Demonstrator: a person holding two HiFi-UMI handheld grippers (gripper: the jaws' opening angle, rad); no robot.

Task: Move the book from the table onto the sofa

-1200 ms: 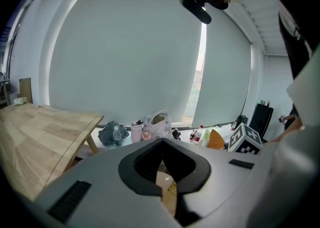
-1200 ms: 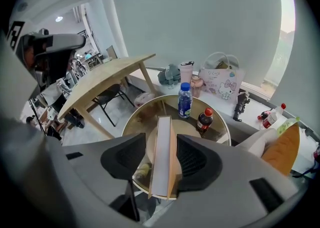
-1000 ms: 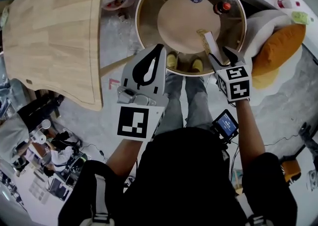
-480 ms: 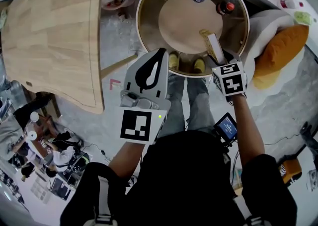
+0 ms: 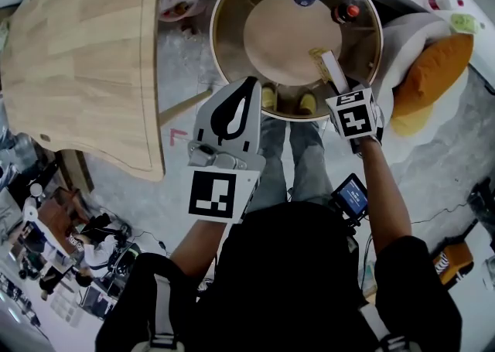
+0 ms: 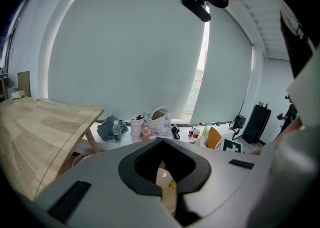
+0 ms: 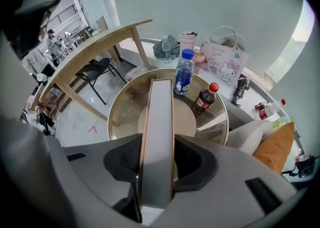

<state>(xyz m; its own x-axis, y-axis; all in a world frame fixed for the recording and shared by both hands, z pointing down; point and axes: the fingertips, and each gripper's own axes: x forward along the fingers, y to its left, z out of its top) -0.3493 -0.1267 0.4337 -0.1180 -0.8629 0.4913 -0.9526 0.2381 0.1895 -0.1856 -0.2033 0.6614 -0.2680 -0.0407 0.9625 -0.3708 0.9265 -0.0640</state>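
As my right tongs (image 7: 157, 162) have just been narrowing, they clamp the thin pale book with tan covers (image 7: 157, 132), which is upright on edge at about five o'clock of the round glass-topped surface (image 5: 220, 2). My left tongs (image 6: 161, 141) hover by its seven o'clock rim, tips together, empty.

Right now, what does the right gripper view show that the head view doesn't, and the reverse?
Only the right gripper view: the jaws of the right gripper, which have just been closing, pressed on both faces of the book, and a white printed bag. Only the head view: the shut left gripper, the person's yellow shoes under the round table, and a small screen by the right forearm. Both: the book, that table, the wooden table, the blue-capped water bottle, the red-capped cola bottle and the orange cushion.
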